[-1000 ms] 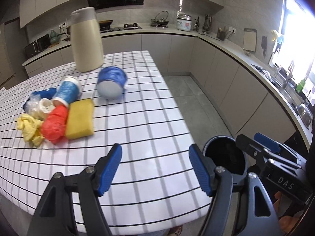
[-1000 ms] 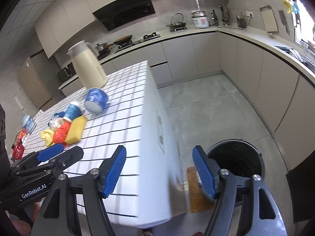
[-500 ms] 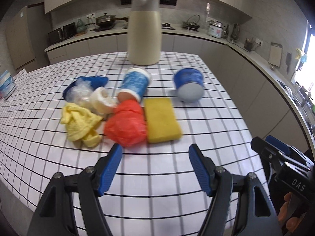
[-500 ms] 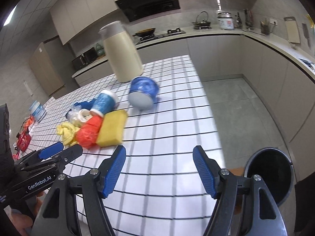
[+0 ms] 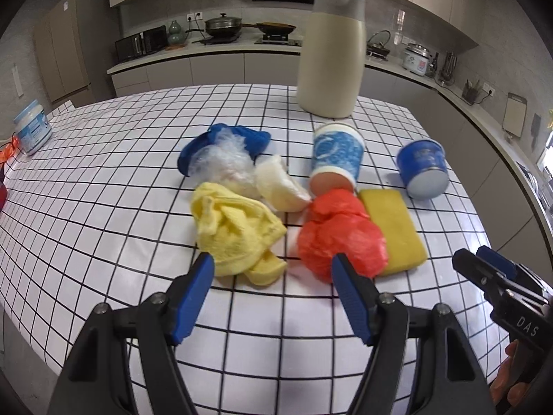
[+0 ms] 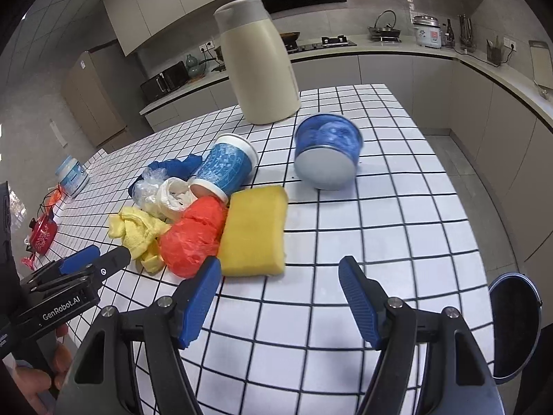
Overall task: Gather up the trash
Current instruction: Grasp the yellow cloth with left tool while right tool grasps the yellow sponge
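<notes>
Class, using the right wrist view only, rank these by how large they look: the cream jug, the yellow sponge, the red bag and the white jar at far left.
1. Jug
2. Sponge
3. Red bag, nearly sponge-sized
4. Jar, farthest away, so possibly bigger than it looks

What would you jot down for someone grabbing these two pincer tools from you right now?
Left gripper: open, empty, in front of the yellow cloth and red bag.
Right gripper: open, empty, near the sponge.
All trash lies on the table: two tipped cups, clear and blue wraps beside them.
Bin on the floor to the right.
Nothing picked up yet; everything is left.
</notes>
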Action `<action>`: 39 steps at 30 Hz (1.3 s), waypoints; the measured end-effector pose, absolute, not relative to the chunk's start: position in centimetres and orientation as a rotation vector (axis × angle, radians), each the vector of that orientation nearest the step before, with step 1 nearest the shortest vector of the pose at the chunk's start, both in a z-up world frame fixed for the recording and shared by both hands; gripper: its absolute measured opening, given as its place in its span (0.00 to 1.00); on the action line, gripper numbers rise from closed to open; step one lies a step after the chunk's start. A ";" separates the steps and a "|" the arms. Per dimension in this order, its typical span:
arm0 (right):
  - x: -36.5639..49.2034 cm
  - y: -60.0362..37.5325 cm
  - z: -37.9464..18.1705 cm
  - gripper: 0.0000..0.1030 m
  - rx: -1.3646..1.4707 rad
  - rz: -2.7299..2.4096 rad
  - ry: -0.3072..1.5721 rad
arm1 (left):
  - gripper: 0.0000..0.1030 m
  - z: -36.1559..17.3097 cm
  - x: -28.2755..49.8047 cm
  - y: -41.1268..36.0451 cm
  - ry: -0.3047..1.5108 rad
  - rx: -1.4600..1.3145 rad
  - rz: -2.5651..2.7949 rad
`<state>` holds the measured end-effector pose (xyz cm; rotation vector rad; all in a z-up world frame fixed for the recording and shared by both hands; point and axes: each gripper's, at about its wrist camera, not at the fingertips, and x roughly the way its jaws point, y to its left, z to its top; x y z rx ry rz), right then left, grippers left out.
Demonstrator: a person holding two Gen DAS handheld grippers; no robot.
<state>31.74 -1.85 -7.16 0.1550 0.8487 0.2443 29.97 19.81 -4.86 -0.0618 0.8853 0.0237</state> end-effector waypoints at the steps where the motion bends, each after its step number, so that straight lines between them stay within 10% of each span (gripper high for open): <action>1: 32.1 -1.5 -7.3 0.71 0.153 0.244 0.853 | 0.70 -5.0 30.3 20.2 0.886 -0.065 0.024; 34: 39.7 4.9 -12.3 0.70 0.090 0.231 0.943 | 0.70 -9.7 35.5 23.8 0.987 -0.071 -0.043; 39: 39.2 4.8 -11.7 0.44 0.092 0.254 0.905 | 0.60 -9.6 35.1 24.3 0.967 -0.093 -0.046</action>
